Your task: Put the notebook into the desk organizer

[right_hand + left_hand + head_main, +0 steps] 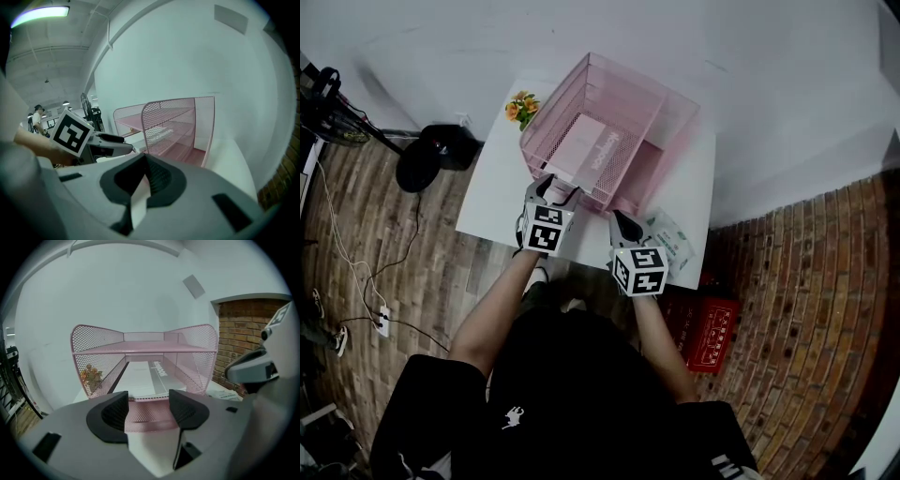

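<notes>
Pink wire mesh is forming the desk organizer, which is standing at the back of a white table and against a plain white wall. Inside the organizer, the notebook is lying flat on the bottom tier, in the left compartment, with its near edge at the organizer's open front. The left gripper is hovering just in front of that opening; its jaws are standing well apart and are gripping nothing, with only the organizer's front mesh lip showing between them. The right gripper is hanging in front of the organizer's right half, with its jaws pressed together and nothing between them. Orange flowers are sitting on the table just beside the organizer's left wall. A white printed packet is lying on the table in front of the organizer's right corner. Off the table, wood-look planks are covering the floor to the left of the organizer, a black round base is resting on them, and brickwork is showing to the right, with a red box beside it.
</notes>
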### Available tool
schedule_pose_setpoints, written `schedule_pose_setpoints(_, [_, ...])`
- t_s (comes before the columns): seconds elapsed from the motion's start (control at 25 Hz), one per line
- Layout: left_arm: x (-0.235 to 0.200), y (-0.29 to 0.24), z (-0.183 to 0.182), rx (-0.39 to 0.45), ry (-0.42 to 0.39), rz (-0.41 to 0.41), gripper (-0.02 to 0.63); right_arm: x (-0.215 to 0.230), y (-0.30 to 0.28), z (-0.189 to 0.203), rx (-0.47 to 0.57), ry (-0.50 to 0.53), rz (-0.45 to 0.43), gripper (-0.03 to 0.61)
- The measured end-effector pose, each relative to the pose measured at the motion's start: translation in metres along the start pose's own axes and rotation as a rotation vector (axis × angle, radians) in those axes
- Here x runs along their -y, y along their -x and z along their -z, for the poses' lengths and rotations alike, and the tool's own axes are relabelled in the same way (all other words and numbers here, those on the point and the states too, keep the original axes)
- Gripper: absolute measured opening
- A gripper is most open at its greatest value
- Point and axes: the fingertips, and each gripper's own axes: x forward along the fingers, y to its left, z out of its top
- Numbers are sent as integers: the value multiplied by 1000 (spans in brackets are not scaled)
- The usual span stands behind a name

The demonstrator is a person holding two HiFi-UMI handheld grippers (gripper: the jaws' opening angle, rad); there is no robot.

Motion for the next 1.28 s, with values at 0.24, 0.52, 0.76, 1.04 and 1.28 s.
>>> schedule_pose_setpoints(0.24, [-1, 5, 0, 9, 4, -8, 295, 0, 5, -2, 12, 4, -7, 3])
schedule_pose_setpoints(0.52, [2, 42, 7, 1, 27, -28, 243, -7, 19, -8, 48, 14, -32, 3])
schedule_pose_setpoints(0.76, [14, 82, 13, 22, 25, -58, 122, -18, 40, -10, 99, 17, -69, 3])
schedule_pose_setpoints(1.04, [25, 131, 3, 86, 90, -65, 5, -35, 64, -20, 162, 34, -127, 3])
schedule_pose_setpoints(1.28, [29, 156, -2, 134, 102, -39, 5, -40, 84, -31, 205, 44, -119, 3])
